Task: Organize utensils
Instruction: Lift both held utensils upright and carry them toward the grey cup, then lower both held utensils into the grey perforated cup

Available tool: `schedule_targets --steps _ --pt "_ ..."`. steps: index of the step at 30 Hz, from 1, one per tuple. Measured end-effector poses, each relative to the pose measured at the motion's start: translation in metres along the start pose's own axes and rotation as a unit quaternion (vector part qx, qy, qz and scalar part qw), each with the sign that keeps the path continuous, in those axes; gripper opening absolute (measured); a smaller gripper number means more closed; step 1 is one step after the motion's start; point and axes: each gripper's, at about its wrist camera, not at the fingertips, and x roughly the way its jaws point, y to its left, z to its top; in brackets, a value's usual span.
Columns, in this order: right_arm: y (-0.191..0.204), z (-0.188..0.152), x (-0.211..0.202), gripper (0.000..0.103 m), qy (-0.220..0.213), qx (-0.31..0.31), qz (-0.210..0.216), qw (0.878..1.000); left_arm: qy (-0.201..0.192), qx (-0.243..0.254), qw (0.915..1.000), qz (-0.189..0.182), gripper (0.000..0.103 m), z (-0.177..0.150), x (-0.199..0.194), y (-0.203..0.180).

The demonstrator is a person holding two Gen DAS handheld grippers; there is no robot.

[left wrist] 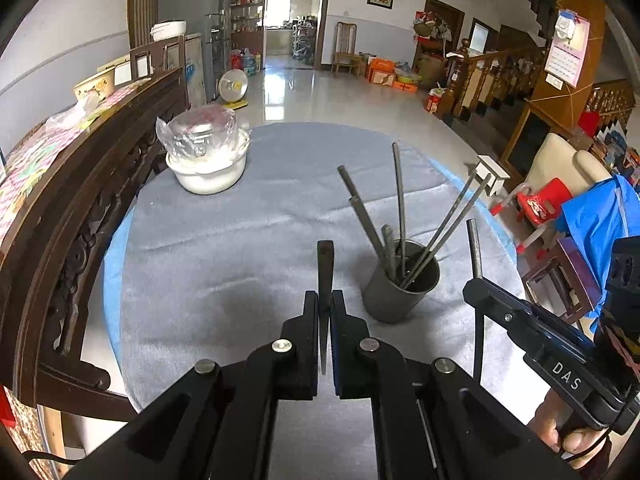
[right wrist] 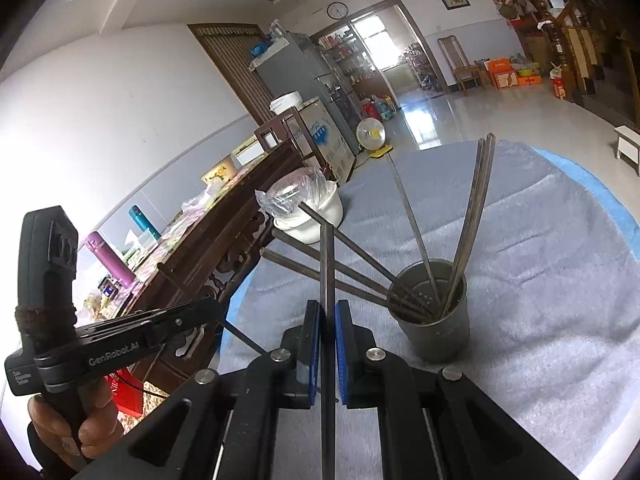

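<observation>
Chopsticks are the work here: the left gripper [left wrist: 325,306] has its jaws pinched shut on one dark chopstick [left wrist: 325,264], and the right gripper [right wrist: 328,320] has its jaws likewise clamped on another chopstick [right wrist: 327,264]. Both sticks are held near upright above the grey-clothed surface [left wrist: 224,248], probably so that each can drop end-first into the metal cup [left wrist: 400,288], where several more chopsticks [left wrist: 400,208] already lean against the rim.
</observation>
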Motion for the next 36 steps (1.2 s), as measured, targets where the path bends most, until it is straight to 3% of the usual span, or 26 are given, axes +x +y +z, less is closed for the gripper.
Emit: schedule_targets --steps 18,28,36 --pt "0.01 0.05 -0.031 0.008 -0.073 -0.015 0.015 0.997 -0.02 0.034 0.9992 -0.008 0.005 0.014 -0.022 -0.027" --pt "0.008 0.079 -0.046 0.008 -0.126 -0.007 0.024 0.992 -0.038 0.049 0.9977 -0.029 0.005 0.037 -0.04 -0.04" --pt "0.01 0.103 -0.052 0.008 -0.184 -0.019 -0.004 0.983 -0.064 0.048 0.9956 -0.049 0.005 0.065 -0.06 -0.046"
